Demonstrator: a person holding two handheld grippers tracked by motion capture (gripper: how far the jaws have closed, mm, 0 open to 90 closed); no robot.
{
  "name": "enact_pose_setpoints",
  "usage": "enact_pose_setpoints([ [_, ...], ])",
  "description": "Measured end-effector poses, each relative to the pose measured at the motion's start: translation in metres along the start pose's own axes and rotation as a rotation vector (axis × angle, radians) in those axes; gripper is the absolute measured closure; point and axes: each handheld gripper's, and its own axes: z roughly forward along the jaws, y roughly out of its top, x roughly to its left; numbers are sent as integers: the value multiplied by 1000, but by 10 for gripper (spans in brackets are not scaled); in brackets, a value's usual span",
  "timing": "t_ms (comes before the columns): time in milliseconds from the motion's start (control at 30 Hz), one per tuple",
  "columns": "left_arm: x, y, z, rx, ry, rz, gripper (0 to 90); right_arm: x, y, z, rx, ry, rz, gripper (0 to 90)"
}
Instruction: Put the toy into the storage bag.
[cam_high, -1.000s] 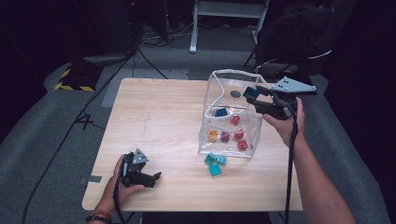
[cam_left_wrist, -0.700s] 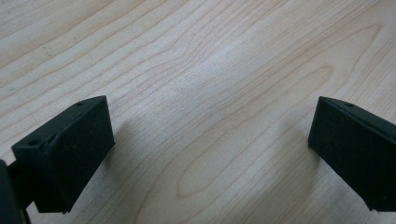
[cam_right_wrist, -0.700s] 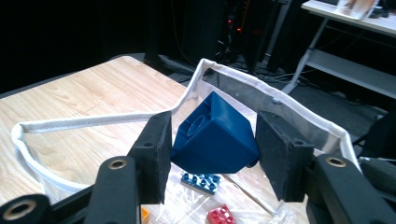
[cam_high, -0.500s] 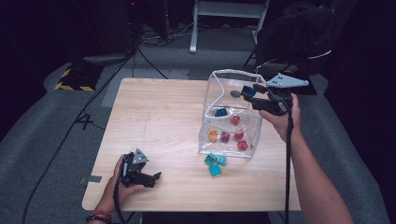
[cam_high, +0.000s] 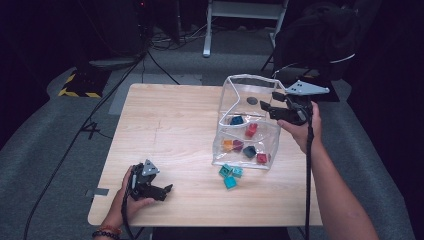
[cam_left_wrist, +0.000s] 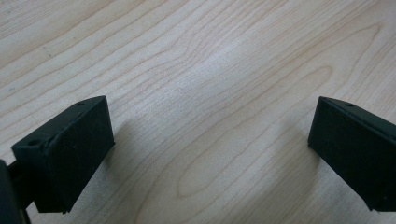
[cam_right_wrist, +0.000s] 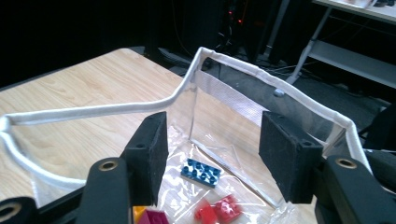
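Note:
A clear plastic bag (cam_high: 248, 78) with a white rim (cam_right_wrist: 116, 109) stands open on the wooden table (cam_high: 170, 125). Inside lie several bricks, among them a blue one (cam_high: 236, 120) (cam_right_wrist: 201, 172) and red ones (cam_high: 251, 130) (cam_right_wrist: 219, 208). Three teal bricks (cam_high: 230, 175) lie on the table just in front of the bag. My right gripper (cam_high: 267, 101) (cam_right_wrist: 212, 149) hovers over the bag's mouth; its jaws have just been opening and nothing is between them. My left gripper (cam_high: 167, 191) (cam_left_wrist: 210, 154) rests open on the table at the near left, holding nothing.
The table's near edge (cam_high: 200, 224) runs just below my left hand. Grey floor with cables (cam_high: 85, 130) surrounds the table. A dark chair with a bag (cam_high: 325, 40) stands behind the right corner, and a white frame (cam_high: 245, 10) stands at the back.
My right gripper has shifted slightly left over the bag's mouth and its jaws stand wider apart. The left hand has stayed put.

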Motion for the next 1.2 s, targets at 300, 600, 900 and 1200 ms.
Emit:
enact_pose_setpoints([
  [300,0,0,0,0,0,0,5,10,0,-16,-32,50,-21,415],
  [600,0,0,0,0,0,0,5,26,-5,-42,-79,99,-64,413],
  [900,0,0,0,1,2,4,5,41,-19,-62,-90,150,-104,410],
  [1200,0,0,0,0,0,0,5,59,-37,-71,-98,212,-128,404],
])
